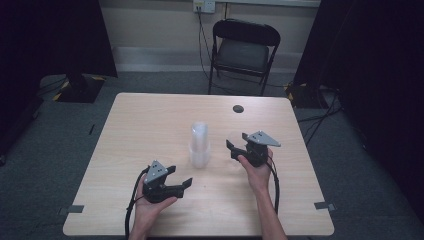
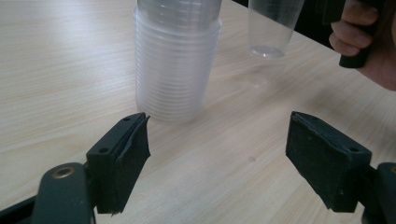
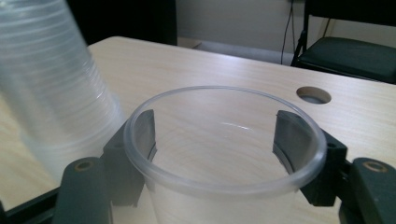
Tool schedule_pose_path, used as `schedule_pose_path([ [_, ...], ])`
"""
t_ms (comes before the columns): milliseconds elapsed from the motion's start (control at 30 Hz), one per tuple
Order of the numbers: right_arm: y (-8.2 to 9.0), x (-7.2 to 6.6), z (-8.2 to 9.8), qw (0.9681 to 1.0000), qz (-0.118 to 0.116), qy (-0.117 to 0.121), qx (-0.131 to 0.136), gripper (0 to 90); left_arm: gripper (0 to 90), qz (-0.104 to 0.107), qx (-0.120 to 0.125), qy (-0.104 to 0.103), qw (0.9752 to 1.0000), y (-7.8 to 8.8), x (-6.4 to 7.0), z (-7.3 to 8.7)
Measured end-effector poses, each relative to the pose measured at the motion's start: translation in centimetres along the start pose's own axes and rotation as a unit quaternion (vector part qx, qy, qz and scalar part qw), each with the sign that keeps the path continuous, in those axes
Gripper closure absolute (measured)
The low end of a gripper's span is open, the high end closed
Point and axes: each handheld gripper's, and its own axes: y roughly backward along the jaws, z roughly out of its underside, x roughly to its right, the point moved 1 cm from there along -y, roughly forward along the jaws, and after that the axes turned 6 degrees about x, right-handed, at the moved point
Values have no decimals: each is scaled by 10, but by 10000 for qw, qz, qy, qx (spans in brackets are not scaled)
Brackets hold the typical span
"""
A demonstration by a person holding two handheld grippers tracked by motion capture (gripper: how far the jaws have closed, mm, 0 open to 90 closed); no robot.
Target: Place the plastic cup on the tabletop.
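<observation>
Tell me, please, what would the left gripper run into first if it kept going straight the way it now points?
Most likely the stack of clear cups: it stands on the table just ahead of the open left gripper, slightly toward its left jaw. Depth is hard to judge.

A stack of clear plastic cups (image 2: 177, 60) stands upright near the middle of the desk (image 1: 150, 120), nested rims-up and ribbed by its many rims. A single clear plastic cup (image 3: 224, 154), upright and empty, is lifted off the surface just beside the stack
</observation>
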Motion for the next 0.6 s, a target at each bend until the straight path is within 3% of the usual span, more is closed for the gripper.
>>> schedule_pose_path([
  [100, -6, 5, -1, 9999, 31, -162, 19, 295, 214, -50, 40, 50, 10000, 2, -2, -1],
  [233, -16, 13, -3, 9998, 92, -157, 16, 295, 209, -104, 15, -17, 9999, 3, -2, -1],
  [400, -31, 18, 4, 9998, 151, -55, -129, 291, 167, -138, -156, 108, 9997, 0, 0, 2],
  [600, -43, 25, 12, 9992, 264, -180, -229, 291, 165, -140, -113, 169, 9997, 5, -3, 3],
])
